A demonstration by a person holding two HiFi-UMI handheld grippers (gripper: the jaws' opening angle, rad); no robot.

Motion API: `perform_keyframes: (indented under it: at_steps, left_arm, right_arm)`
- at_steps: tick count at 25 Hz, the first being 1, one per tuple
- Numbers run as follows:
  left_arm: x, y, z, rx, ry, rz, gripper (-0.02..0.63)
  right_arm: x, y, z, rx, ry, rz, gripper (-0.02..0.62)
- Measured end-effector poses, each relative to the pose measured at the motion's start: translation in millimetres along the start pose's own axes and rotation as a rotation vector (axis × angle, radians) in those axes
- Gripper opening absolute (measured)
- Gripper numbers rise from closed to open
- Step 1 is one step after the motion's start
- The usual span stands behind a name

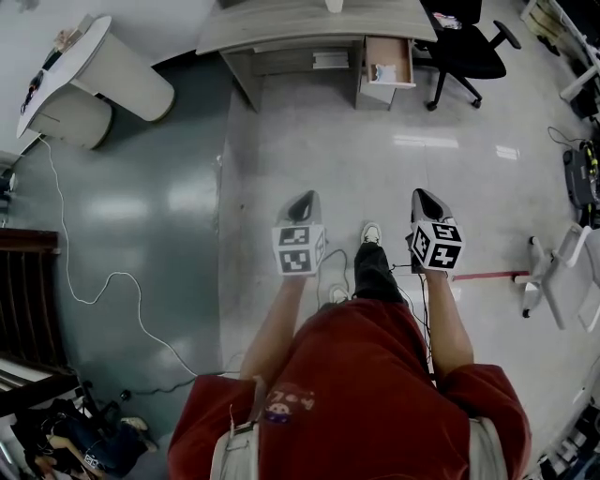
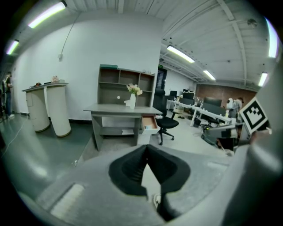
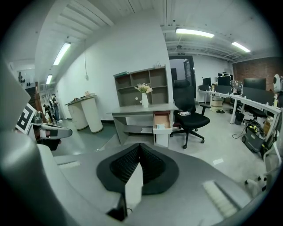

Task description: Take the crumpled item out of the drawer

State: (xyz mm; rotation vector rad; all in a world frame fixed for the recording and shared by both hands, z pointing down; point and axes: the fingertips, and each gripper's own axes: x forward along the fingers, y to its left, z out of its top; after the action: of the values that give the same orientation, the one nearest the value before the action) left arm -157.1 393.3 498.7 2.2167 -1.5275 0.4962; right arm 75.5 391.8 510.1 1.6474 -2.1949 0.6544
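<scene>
The desk's drawer (image 1: 389,58) stands pulled open far ahead of me, with a pale crumpled item (image 1: 383,72) lying inside. In the right gripper view the drawer (image 3: 162,121) shows the crumpled item (image 3: 160,126) at its front. From the left gripper view only the drawer's (image 2: 150,124) side is visible. My left gripper (image 1: 303,200) and right gripper (image 1: 422,196) are held out at waist height, well short of the desk. Both are shut with nothing between the jaws, which meet at their tips in the left gripper (image 2: 147,148) and right gripper (image 3: 139,146) views.
A grey desk (image 1: 309,21) carries a shelf unit and a vase of flowers (image 2: 132,99). A black office chair (image 1: 464,47) stands right of the drawer. A white rounded counter (image 1: 94,75) is at far left, a cable (image 1: 103,281) trails over the floor, and a white stand (image 1: 553,272) is at right.
</scene>
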Motion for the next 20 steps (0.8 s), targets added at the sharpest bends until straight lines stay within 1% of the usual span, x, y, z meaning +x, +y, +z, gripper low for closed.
perform_keyframes:
  at_steps: [4,10,20]
  left_arm:
    - [42,3,30,0.0,-0.003,0.007,-0.003]
    - [110,-1,77,-0.008,0.004,0.025,-0.003]
    - [208,-6,142,-0.002,0.012,0.06,-0.003]
  right_arm:
    - [35,-24,25,0.005,0.006,0.004,0.0]
    - [88,-73,67,0.006,0.024,0.017,0.0]
    - [171,-137,127,0.031,0.027,0.048,0.0]
